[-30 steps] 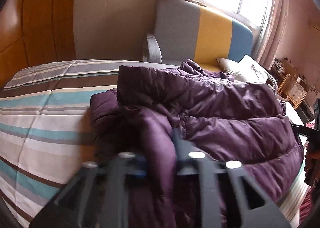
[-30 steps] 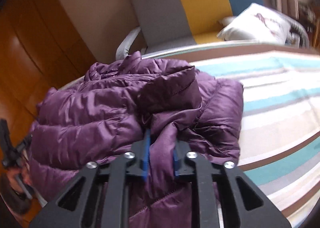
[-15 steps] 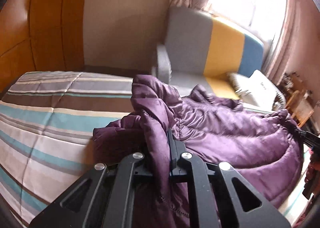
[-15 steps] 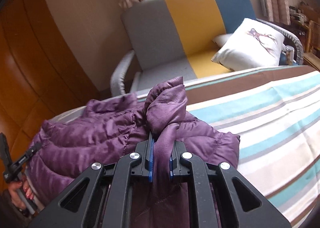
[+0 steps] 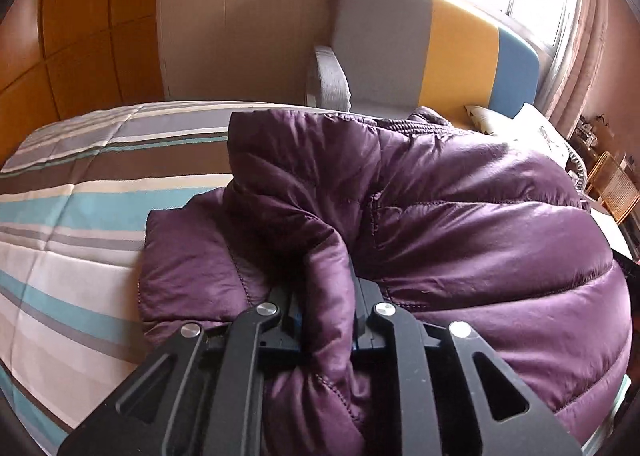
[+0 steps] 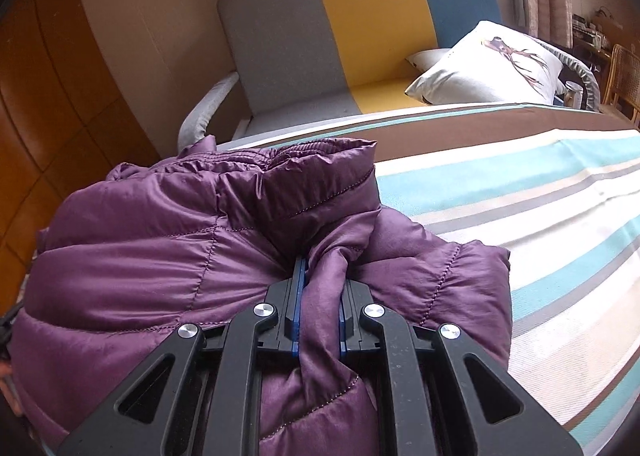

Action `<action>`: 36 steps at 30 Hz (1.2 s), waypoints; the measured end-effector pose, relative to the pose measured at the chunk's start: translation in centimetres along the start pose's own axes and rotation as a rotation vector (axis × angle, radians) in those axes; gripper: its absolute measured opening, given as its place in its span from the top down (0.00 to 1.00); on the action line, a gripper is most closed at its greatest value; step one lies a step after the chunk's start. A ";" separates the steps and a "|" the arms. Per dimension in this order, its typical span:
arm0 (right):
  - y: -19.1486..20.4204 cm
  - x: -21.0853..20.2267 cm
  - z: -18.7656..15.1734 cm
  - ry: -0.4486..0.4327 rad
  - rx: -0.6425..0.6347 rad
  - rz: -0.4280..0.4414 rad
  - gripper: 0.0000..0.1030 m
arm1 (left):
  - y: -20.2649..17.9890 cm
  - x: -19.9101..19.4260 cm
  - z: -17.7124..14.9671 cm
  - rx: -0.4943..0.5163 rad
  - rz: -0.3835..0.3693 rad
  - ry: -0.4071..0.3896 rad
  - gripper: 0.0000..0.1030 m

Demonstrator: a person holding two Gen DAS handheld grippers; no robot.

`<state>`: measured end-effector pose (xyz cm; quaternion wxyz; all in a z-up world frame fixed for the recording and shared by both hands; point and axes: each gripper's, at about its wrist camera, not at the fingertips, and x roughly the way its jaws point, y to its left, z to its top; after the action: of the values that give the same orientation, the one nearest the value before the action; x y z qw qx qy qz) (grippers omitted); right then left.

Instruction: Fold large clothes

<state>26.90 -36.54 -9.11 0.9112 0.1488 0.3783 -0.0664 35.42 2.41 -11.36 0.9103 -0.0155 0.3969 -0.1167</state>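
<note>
Both tongs have carried the pinched jacket (image 5: 460,216) edge forward and down over its body on the bed (image 5: 80,216). Left tongs (image 5: 325,320), just eased slightly wider, and right tongs (image 6: 320,312) grip fabric. Fold half laid; releasing and smoothing remain. No containers visible.

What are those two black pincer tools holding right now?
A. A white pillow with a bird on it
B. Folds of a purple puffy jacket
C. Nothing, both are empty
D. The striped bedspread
B: in each wrist view a bunched fold of the purple jacket sits pinched between the pads of the right gripper and of the left gripper, while the striped bedspread and the pillow lie untouched.
</note>
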 end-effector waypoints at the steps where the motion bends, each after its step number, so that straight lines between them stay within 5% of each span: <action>1: 0.0 0.0 0.0 -0.001 -0.001 -0.003 0.89 | -0.1 0.0 0.0 0.005 0.005 0.000 0.84; 4: 0.2 -0.4 0.1 -0.004 -0.006 -0.008 0.89 | -0.3 -0.2 0.1 0.008 0.009 -0.002 0.82; 6: 0.0 -1.2 0.0 -0.012 0.007 -0.005 0.75 | -0.1 -1.0 0.1 -0.004 0.031 -0.017 0.57; 7: -0.3 -2.0 -0.1 -0.018 0.019 0.007 0.67 | 0.3 -1.8 -0.1 -0.020 0.058 -0.037 0.22; 8: -0.6 -3.1 -0.3 -0.037 0.034 0.023 0.44 | 0.9 -3.1 -0.5 -0.053 0.104 -0.083 0.04; 9: -1.0 -4.1 -0.6 -0.064 0.046 0.029 0.30 | 1.4 -4.2 -1.0 -0.080 0.115 -0.126 0.04; 14: -3.2 -7.6 -2.6 -0.059 0.090 0.022 0.30 | 4.1 -5.5 -3.1 -0.188 0.067 -0.082 0.03; 19: -5.6 -8.4 -4.6 -0.002 0.213 0.064 0.24 | 5.4 -5.1 -5.0 -0.328 -0.118 -0.006 0.03; 24: -6.1 -6.9 -5.7 0.066 0.298 0.122 0.24 | 4.1 -4.3 -5.2 -0.323 -0.147 0.024 0.12; 25: -6.1 -6.5 -5.8 0.072 0.316 0.140 0.26 | 3.8 -4.3 -5.3 -0.311 -0.152 0.023 0.21; 27: -5.7 -6.4 -6.1 0.078 0.309 0.172 0.53 | 3.1 -4.3 -5.4 -0.278 -0.166 0.034 0.36; 29: -5.5 -6.5 -6.4 0.089 0.307 0.204 0.66 | 2.7 -4.5 -5.8 -0.261 -0.215 0.052 0.52; 36: -6.3 -9.2 -7.3 0.097 0.290 0.224 0.77 | 2.7 -7.0 -7.6 -0.230 -0.287 0.075 0.64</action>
<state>14.07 -40.12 -8.83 0.8626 0.3227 0.3894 -0.0110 25.82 7.12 -11.85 0.8610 -0.1718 0.4350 -0.1999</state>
